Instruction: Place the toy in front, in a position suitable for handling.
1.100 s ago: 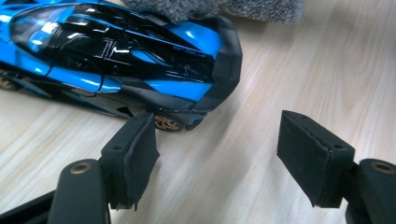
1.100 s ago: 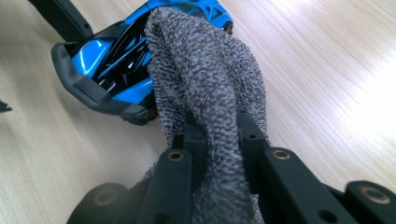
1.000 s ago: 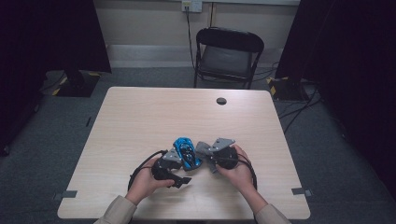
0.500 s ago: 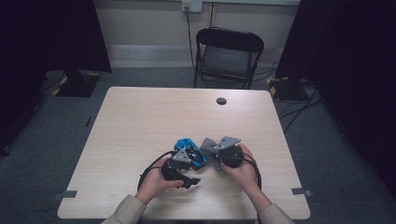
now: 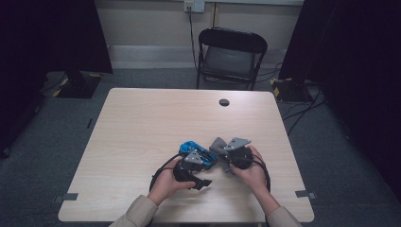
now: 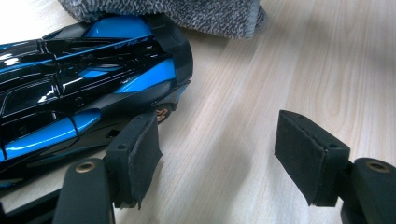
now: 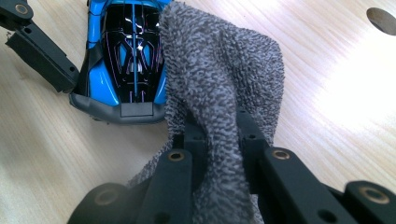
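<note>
A blue and black toy car (image 5: 191, 146) lies on the wooden table (image 5: 142, 118), near its front. My right gripper (image 7: 219, 135) is shut on a grey terry cloth (image 7: 210, 70), which drapes over one side of the car (image 7: 126, 51). My left gripper (image 6: 219, 140) stands open over bare table, and its jaws have just been closing. Nothing is between them: the car (image 6: 84, 79) lies outside the left pad (image 6: 140, 154), close to its wheel. In the high view the left gripper (image 5: 189, 165) sits just in front of the car and the right gripper (image 5: 234, 153) just to its right.
A black folding chair (image 5: 231, 52) stands behind the table's far edge. A dark round hole (image 5: 224, 102) sits in the tabletop at the back. The left gripper's black cable (image 5: 158, 172) loops beside the left hand.
Both hands and their grippers have shifted a little to the right along the car. The cloth stays in the right gripper, against the car.
</note>
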A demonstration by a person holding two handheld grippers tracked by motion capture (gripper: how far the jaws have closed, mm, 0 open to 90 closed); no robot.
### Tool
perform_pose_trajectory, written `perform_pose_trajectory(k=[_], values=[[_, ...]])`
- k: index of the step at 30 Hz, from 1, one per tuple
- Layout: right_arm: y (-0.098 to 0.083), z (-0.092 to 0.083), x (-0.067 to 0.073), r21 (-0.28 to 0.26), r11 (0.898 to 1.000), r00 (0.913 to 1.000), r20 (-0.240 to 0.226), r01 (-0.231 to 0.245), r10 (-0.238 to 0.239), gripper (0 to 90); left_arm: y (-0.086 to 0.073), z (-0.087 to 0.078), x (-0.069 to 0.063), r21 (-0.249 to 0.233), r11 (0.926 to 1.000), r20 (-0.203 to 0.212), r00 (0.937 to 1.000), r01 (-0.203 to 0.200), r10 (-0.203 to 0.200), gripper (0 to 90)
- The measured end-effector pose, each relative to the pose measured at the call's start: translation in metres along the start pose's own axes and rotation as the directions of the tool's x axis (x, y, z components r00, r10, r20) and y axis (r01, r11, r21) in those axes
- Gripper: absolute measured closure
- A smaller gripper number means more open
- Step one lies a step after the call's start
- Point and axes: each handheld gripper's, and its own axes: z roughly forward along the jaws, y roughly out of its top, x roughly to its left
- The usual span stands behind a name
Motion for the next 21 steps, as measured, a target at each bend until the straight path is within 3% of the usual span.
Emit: perform_pose_trajectory(k=[6,10,14,16,21], values=[[0.0,-0.001,-0.001,0.003,1.0,1.0,0.004,-0.003,0.003,78.8,-0.003,-0.004,0.001,-0.021,0.9998,0.002,1.0,-0.006,0.006,29.2],[0.0,0.0,-0.001,0.004,1.0,1.0,0.005,-0.005,0.005,78.8,-0.009,-0.019,0.006,-0.021,0.9998,-0.008,1.0,0.0,0.0,27.3],[-0.001,0.0,-0.001,-0.001,1.0,0.9999,0.005,-0.011,0.011,78.8,-0.019,-0.031,0.013,-0.02,0.9997,-0.038,0.9992,0.011,-0.011,23.5],[-0.001,-0.001,-0.002,-0.002,1.0,0.9999,0.005,-0.015,0.015,78.8,-0.032,-0.042,0.023,-0.014,0.9994,-0.075,0.9967,0.031,-0.032,22.2],[0.006,-0.005,-0.002,-0.017,1.0,0.9997,0.011,-0.019,0.019,78.9,-0.039,-0.055,0.031,-0.028,0.9993,-0.127,0.9916,0.024,-0.027,19.5]])
